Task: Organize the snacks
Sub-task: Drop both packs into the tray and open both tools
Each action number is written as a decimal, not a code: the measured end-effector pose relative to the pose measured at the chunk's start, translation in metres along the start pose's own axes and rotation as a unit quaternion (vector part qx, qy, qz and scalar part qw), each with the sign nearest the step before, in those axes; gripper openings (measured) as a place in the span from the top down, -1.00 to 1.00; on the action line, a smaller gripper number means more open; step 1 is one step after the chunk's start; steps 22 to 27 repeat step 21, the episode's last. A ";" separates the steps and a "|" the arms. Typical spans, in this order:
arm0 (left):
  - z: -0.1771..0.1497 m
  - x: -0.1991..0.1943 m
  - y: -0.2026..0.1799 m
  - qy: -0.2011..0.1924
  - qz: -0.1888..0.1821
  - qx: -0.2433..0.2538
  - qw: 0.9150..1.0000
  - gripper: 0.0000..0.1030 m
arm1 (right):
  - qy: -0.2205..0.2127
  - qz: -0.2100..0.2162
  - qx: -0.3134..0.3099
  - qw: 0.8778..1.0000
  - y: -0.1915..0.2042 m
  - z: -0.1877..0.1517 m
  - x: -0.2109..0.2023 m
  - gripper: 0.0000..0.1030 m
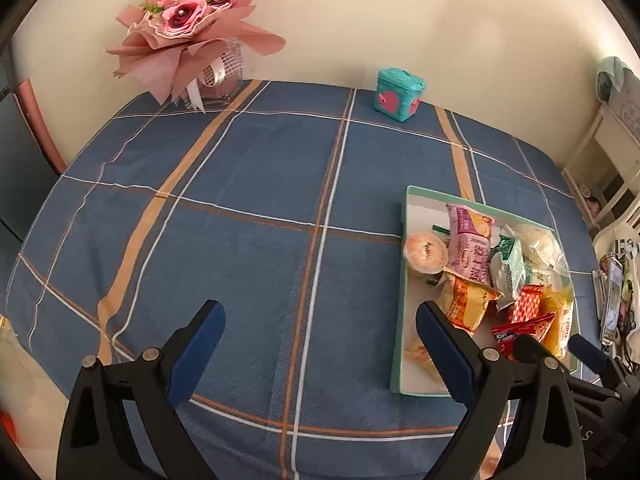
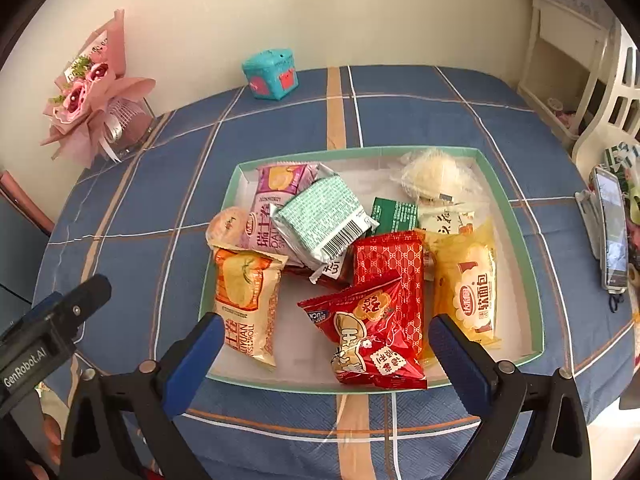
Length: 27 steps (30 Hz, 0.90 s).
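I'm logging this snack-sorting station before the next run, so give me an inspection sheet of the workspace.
Surface: blue plaid tablecloth covers the table.
Job's things: shallow green-rimmed white tray holding wrapped snacks, among them a red peanut packet, a yellow bread packet and a mint-green foil pack.
Clutter: teal toy box and pink paper bouquet by the wall.
Grippers: left gripper open over bare cloth; right gripper open above the tray's near edge, holding nothing.
Cables: nothing seen.
Surroundings: cream wall, white chair, propped phone.
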<state>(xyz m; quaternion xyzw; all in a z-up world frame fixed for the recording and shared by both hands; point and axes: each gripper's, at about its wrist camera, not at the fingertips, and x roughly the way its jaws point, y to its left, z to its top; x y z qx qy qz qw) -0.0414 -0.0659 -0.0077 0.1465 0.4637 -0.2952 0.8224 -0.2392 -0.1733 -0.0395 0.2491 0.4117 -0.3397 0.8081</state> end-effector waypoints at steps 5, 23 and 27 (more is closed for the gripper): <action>-0.003 -0.003 -0.002 -0.001 0.031 0.013 0.999 -0.87 | -0.017 -0.007 -0.006 1.000 0.004 0.000 -0.008 -1.00; -0.007 -0.005 -0.010 -0.001 0.083 0.039 0.996 -0.87 | -0.023 -0.005 -0.001 1.000 0.003 0.001 -0.010 -1.00; -0.007 -0.005 -0.010 -0.001 0.083 0.039 0.996 -0.87 | -0.023 -0.005 -0.001 1.000 0.003 0.001 -0.010 -1.00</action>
